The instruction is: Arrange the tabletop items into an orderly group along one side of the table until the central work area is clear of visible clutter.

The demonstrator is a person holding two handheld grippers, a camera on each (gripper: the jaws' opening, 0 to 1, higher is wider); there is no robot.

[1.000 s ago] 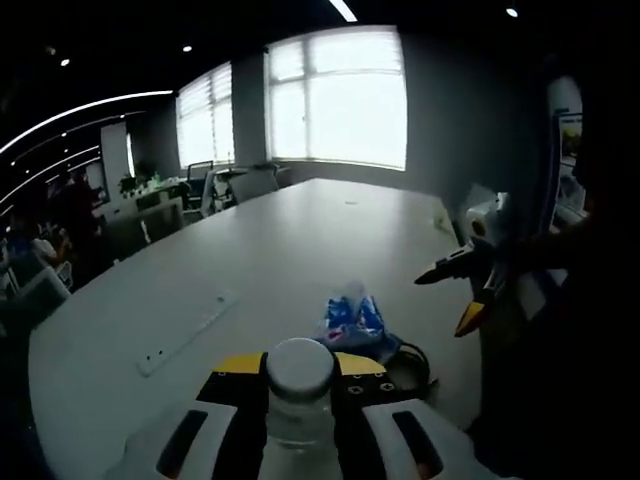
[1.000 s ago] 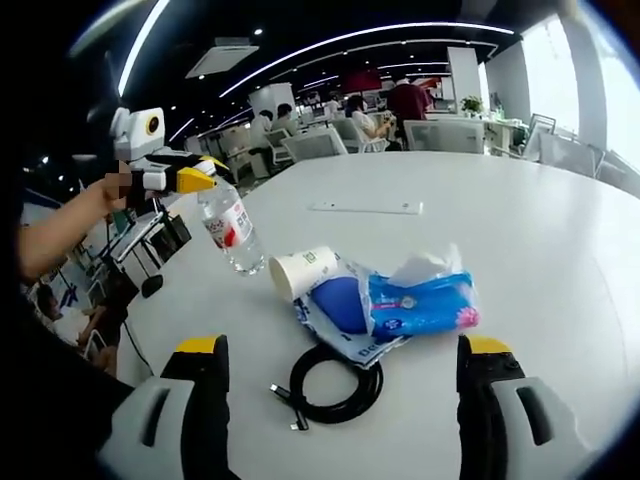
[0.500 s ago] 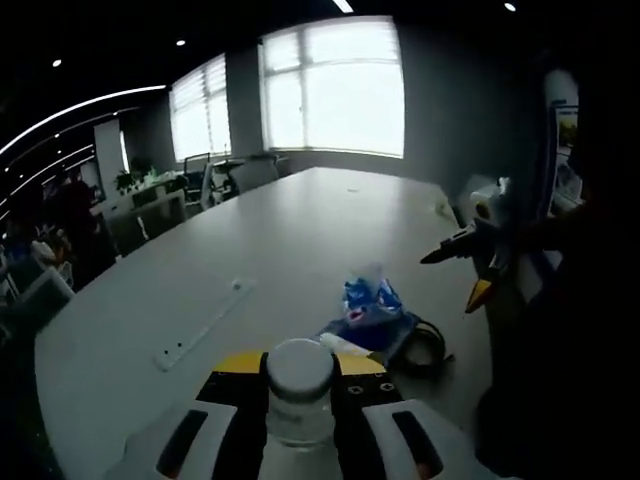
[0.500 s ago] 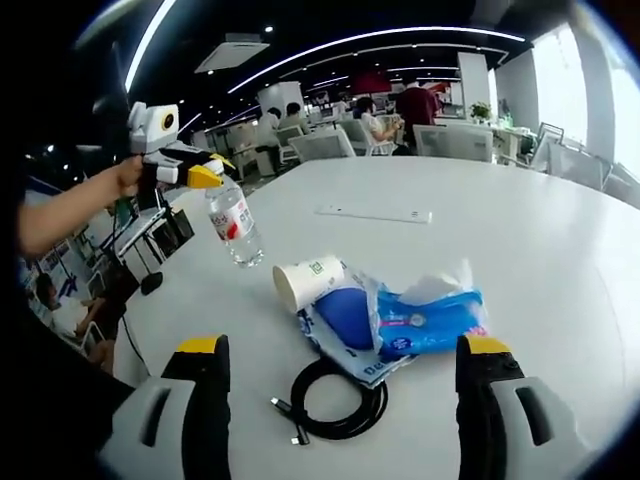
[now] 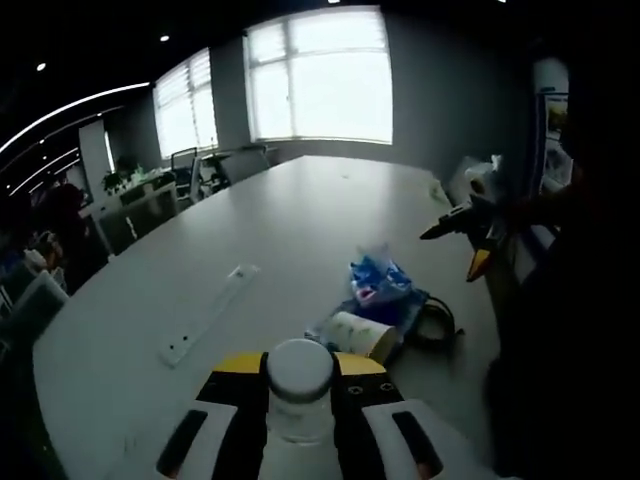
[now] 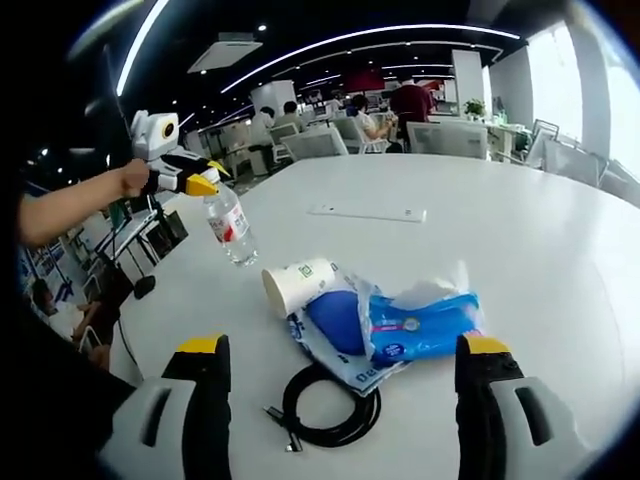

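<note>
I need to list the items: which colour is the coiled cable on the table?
Black; the cable shows best in the right gripper view.

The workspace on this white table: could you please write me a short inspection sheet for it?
Surface: white table, mostly bare beyond the pile.
Job's things: water bottle held above the table; paper cup on its side; blue tissue pack on a blue-and-white bag.
Clutter: flat white strip farther back.
Grippers: left gripper shut on the water bottle; right gripper open, holding nothing.
Cables: black cable coiled beside the bag.
Surroundings: office desks, chairs, people, windows.
</note>
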